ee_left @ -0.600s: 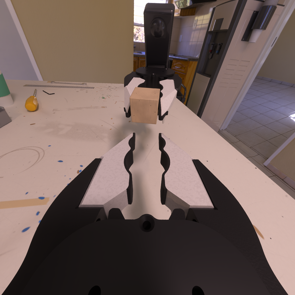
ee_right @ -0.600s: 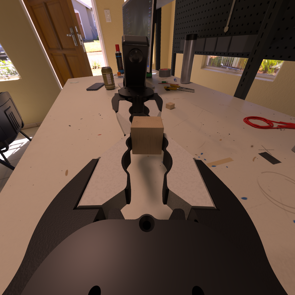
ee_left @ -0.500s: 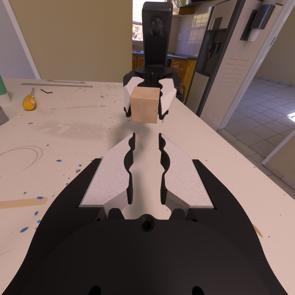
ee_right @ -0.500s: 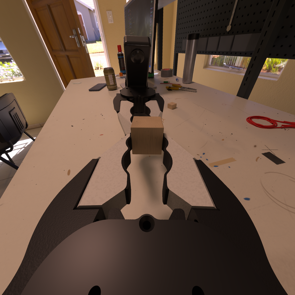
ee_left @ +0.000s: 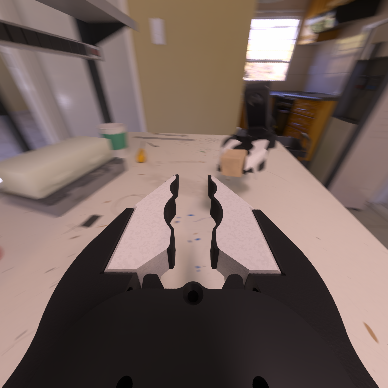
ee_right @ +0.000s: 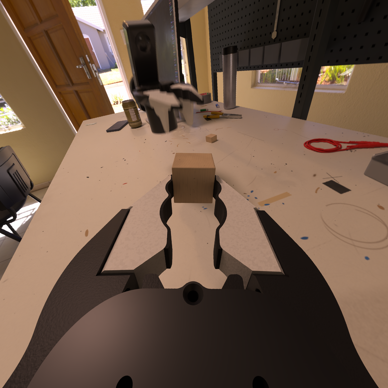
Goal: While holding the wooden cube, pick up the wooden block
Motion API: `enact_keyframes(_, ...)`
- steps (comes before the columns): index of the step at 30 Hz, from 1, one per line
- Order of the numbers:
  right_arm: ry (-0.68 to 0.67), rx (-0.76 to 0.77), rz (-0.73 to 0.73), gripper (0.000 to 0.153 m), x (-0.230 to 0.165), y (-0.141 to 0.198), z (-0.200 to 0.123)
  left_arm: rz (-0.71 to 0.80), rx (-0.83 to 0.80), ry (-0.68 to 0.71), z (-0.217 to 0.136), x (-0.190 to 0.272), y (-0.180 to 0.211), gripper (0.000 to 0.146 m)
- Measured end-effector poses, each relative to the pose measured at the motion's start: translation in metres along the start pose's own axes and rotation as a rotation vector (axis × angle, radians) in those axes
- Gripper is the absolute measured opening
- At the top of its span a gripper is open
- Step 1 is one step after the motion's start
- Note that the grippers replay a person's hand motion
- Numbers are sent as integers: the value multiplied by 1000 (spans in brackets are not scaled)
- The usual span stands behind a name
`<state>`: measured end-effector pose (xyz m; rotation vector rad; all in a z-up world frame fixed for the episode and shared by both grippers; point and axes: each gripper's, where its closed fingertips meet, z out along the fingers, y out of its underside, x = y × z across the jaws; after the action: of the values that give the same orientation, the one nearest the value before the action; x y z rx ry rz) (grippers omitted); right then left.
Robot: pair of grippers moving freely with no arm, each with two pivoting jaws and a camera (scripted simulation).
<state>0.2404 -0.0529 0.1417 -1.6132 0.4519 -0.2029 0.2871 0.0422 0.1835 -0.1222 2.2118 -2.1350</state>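
My right gripper (ee_right: 193,180) is shut on the wooden cube (ee_right: 193,178), which sits between its fingertips above the table. The same cube (ee_left: 232,163) and right gripper show blurred at the far right in the left wrist view. My left gripper (ee_left: 193,178) is open and empty, above the table. It shows blurred and raised in the right wrist view (ee_right: 176,123), far left of centre. A small wooden block (ee_right: 211,138) lies on the table beyond the cube, to the right of and below the left gripper.
A red cable (ee_right: 336,144), a drink can (ee_right: 131,113), a dark phone (ee_right: 117,126), tools (ee_right: 222,114) and a metal cylinder (ee_right: 229,78) lie farther back. A cream cushion-like box (ee_left: 52,165), a green-banded cup (ee_left: 115,138) and a yellow-handled screwdriver (ee_left: 140,155) sit at the left.
My left gripper has pulled back from the cube, risen and swung left, its view now blurred. My right gripper still holds the cube.
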Motion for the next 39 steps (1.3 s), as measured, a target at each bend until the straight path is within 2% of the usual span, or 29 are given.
enact_keyframes(2, 4, -4, 19, 36, 4, 3, -1, 6, 8, -184, -34, -36, -20, 26)
enact_keyframes(4, 8, -7, 32, 36, 7, 6, -1, -19, -56, -360, -74, -75, -26, 29)
enact_keyframes(6, 5, -12, 39, 36, 7, 7, 0, -60, -207, -521, -116, -111, -15, 36)
enact_keyframes(8, 4, -19, 41, 36, 8, 9, 1, -102, -433, -662, -159, -140, 8, 41)
enact_keyframes(11, -2, -31, 55, 36, 8, 11, 2, -202, -796, -768, -217, -160, 51, 41)
enact_keyframes(15, -11, -50, 81, 36, 7, 15, 5, -377, -1128, -752, -260, -158, 96, 41)
enact_keyframes(21, -11, -69, 104, 36, 8, 20, 7, -510, -1368, -690, -274, -160, 139, 47)
enact_keyframes(26, -2, -83, 116, 36, 10, 24, 7, -574, -1410, -687, -270, -174, 154, 43)
enact_keyframes(29, 1, -94, 120, 36, 11, 25, 7, -553, -1502, -705, -276, -181, 162, 43)
enact_keyframes(31, 3, -101, 120, 36, 12, 27, 7, -572, -1534, -670, -275, -180, 171, 45)
enact_keyframes(36, 12, -104, 117, 36, 14, 27, 7, -372, -1534, -629, -261, -193, 176, 40)
enact_keyframes(39, 22, -107, 117, 36, 16, 29, 6, -154, -1532, -563, -245, -197, 172, 39)
